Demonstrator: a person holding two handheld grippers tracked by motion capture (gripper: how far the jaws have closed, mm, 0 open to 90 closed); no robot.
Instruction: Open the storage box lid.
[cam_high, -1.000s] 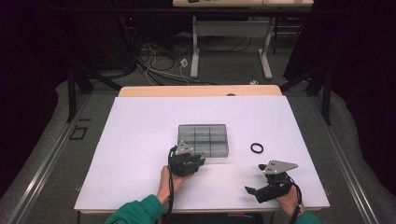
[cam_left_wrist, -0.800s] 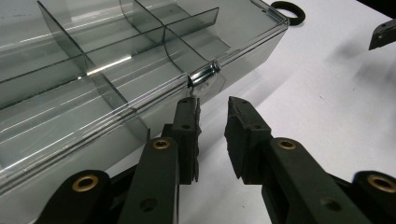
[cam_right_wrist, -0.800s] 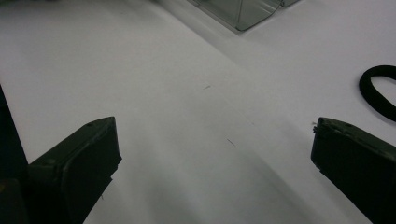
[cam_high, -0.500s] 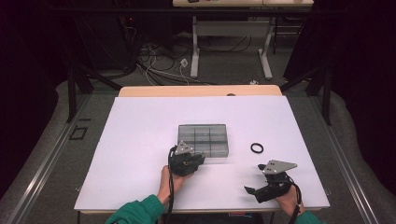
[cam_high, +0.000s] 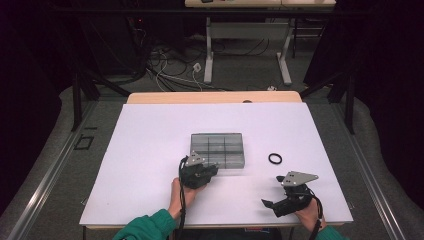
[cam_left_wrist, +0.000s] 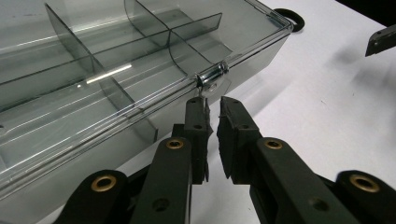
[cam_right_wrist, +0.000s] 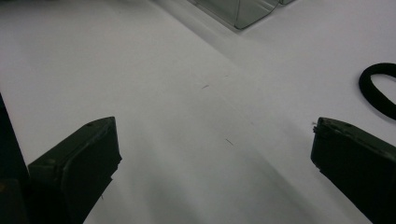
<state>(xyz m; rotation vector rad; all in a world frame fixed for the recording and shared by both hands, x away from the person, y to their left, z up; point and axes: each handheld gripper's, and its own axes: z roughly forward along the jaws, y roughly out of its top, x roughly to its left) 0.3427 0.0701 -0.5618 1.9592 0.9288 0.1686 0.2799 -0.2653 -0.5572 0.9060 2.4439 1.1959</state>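
Sitting near the middle of the white worktop (cam_high: 150, 150), a clear plastic compartment box (cam_high: 218, 149) is seen with its lid down and its inner dividers visible through the plastic. The left gripper (cam_high: 212, 171) is held at the box's near edge, just in front of it, and in the left gripper view (cam_left_wrist: 212, 105) its jaws are pointed at the small metal latch (cam_left_wrist: 212, 79) on the box's front wall (cam_left_wrist: 243, 60). The jaws have just been closing and are now drawn almost together, with only a narrow slit left between the pads. Nothing is gripped between them; the tips lie just below the latch, and whether the latch is touched cannot be told.

The right gripper (cam_high: 268, 204) is held well apart from the box, near the worktop's near right corner, with the grey three-cornered plate (cam_high: 297, 178) seen on top of it. In the right gripper view (cam_right_wrist: 212, 154) its jaws are spread wide, with only bare worktop seen between them. A black ring (cam_high: 275, 158) lies flat on the worktop between the box and the right gripper, apart from both; it is also seen at the right edge of the right gripper view (cam_right_wrist: 378, 88). A green sleeve (cam_high: 145, 227) is seen on the left forearm at the bottom of the high view.
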